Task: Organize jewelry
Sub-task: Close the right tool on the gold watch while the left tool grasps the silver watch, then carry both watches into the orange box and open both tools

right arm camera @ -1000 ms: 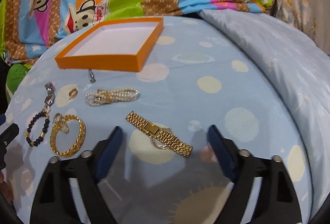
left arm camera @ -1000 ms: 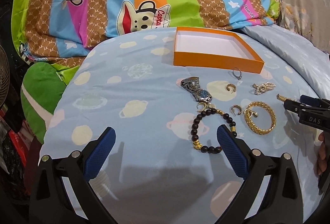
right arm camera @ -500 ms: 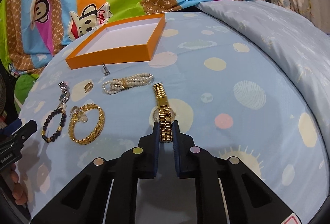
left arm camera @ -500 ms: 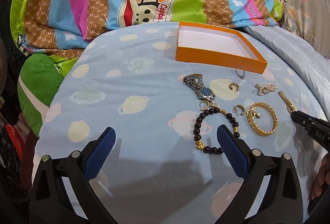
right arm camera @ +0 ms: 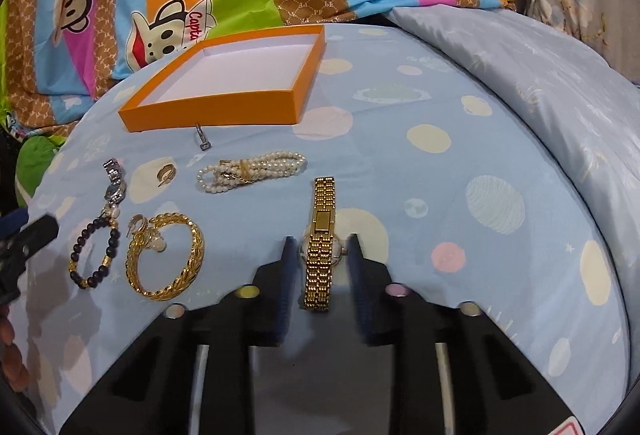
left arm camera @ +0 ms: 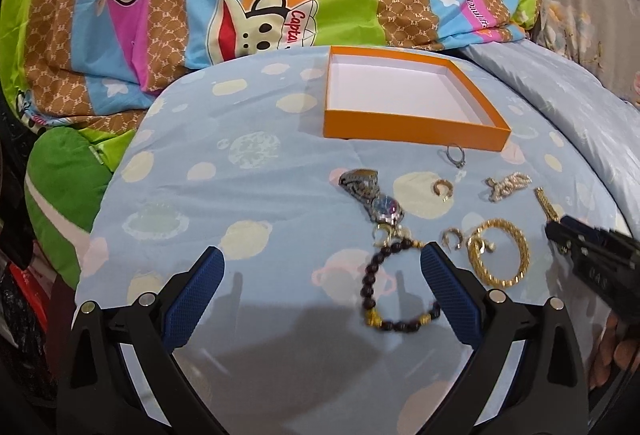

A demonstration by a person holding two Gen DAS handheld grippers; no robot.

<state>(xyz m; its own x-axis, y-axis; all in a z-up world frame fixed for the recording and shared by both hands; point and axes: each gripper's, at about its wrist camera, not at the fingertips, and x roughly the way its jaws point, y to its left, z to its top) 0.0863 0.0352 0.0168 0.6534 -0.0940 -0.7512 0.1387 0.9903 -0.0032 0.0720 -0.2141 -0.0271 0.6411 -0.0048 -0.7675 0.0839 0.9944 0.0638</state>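
The gold watch (right arm camera: pixel 322 243) is seen lying flat on the blue bedspread (right arm camera: pixel 460 107), lengthwise between the fingers of the right gripper (right arm camera: pixel 320 255); the jaws are parted a little on either side of the case and no contact can be made out, so the watch is judged not to be held. The left gripper (left arm camera: pixel 322 283) is spread wide and holds nothing; it is held above the dark bead bracelet (left arm camera: pixel 394 287).

The watch is judged light yet dense; its linked metal band is expected to be limp and slippery, so that it droops from any single hold; a pinch across the stiff case at mid-length is judged best, and the glass face is taken as the fragile part.

Counted, the following are found: one orange box (right arm camera: pixel 216 111), its white floor bare; two watches, the gold one and a silver one (left arm camera: pixel 374 201); three bracelets, namely the bead one, a gold chain bangle (right arm camera: pixel 166 259) and a pearl one (right arm camera: pixel 250 171); several small rings or earrings are scattered among these, too small for a sure count.
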